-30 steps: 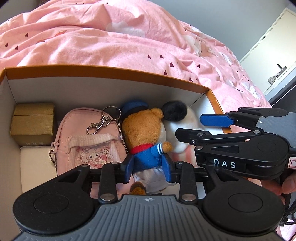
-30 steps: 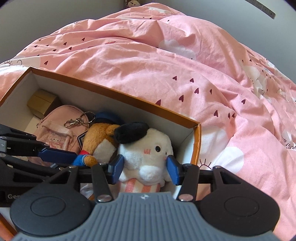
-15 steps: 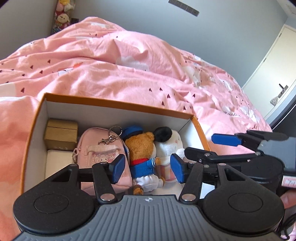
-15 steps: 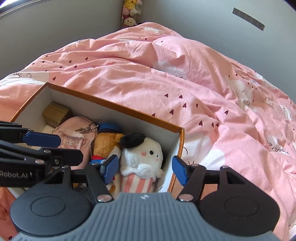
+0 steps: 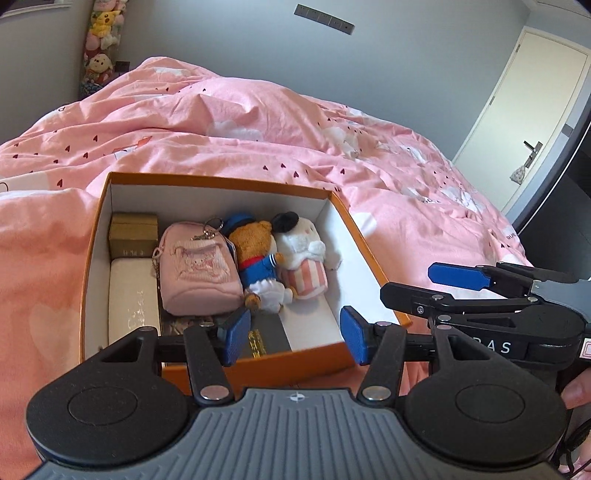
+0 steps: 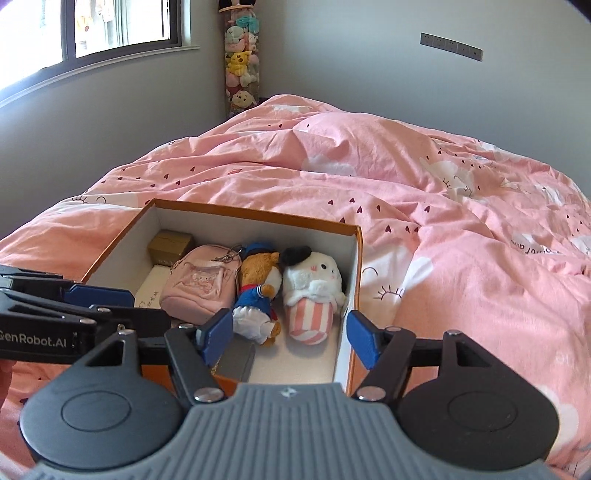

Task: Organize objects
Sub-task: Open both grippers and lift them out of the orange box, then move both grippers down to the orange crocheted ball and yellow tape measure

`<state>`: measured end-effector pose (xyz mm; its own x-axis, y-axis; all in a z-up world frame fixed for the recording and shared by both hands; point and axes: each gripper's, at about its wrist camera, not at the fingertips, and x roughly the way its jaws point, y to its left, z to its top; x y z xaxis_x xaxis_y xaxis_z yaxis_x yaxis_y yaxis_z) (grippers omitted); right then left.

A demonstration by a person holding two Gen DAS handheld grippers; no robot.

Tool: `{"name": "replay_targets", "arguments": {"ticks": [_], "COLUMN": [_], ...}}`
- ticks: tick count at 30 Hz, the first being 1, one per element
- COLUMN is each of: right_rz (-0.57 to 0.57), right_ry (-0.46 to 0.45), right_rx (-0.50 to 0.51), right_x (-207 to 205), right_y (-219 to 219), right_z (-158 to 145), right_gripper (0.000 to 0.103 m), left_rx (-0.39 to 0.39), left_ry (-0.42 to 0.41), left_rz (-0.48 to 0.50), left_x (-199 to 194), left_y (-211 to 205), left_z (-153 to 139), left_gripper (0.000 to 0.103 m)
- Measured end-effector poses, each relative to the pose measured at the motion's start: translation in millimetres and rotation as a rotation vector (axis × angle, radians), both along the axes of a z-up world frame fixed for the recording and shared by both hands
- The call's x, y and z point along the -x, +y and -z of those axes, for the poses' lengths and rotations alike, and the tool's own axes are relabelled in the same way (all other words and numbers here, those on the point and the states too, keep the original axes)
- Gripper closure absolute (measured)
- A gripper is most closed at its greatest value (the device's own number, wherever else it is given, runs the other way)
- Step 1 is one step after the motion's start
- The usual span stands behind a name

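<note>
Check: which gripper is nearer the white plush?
Right. The right gripper hangs open just before the white plush; the left gripper hangs open farther left, before the bear.

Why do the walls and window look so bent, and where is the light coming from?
Right wrist view: the fisheye lens bows the window frame and darkens the corners; daylight enters there, leaving the pink duvet bright. Left wrist view: the door leans and curves the same way; the orange box interior is evenly lit and sharp, with soft shadow under the plush toys.

The gold lettering on the flat dark box (image 5: 264, 338) is too small to read, and the left gripper's blue finger (image 5: 236, 336) covers its near corner.
</note>
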<state>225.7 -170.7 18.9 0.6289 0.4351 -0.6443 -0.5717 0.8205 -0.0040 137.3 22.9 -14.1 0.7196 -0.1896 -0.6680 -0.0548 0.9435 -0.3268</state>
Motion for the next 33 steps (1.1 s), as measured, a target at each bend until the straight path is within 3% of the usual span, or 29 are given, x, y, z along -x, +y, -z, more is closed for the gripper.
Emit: {"name": "replay_targets", "arguments": {"ticks": [8, 12, 19, 33], "right_rz": [0.068, 0.097, 0.152, 0.078], "right_ry": [0.152, 0.244, 0.38, 0.438], "right_rx": [0.042, 0.074, 0.12, 0.169], "right_x": [40, 49, 53, 56], "right_y": [-22, -29, -40, -22], "right_z": [35, 56, 92, 119], "right_gripper": [0.035, 0.043, 0.043, 0.046], "left_rx": [0.012, 0.007, 0.001, 0.048], "left_ry": [0.111, 0.178, 0.246, 0.311], "left_rz": [0.051, 0.045, 0.055, 0.034], "left_x": [30, 39, 42, 49], "left_y": [-13, -13, -18, -10], "left_z": [29, 45, 60, 77], "left_gripper": [0.04, 0.041, 0.041, 0.041]}}
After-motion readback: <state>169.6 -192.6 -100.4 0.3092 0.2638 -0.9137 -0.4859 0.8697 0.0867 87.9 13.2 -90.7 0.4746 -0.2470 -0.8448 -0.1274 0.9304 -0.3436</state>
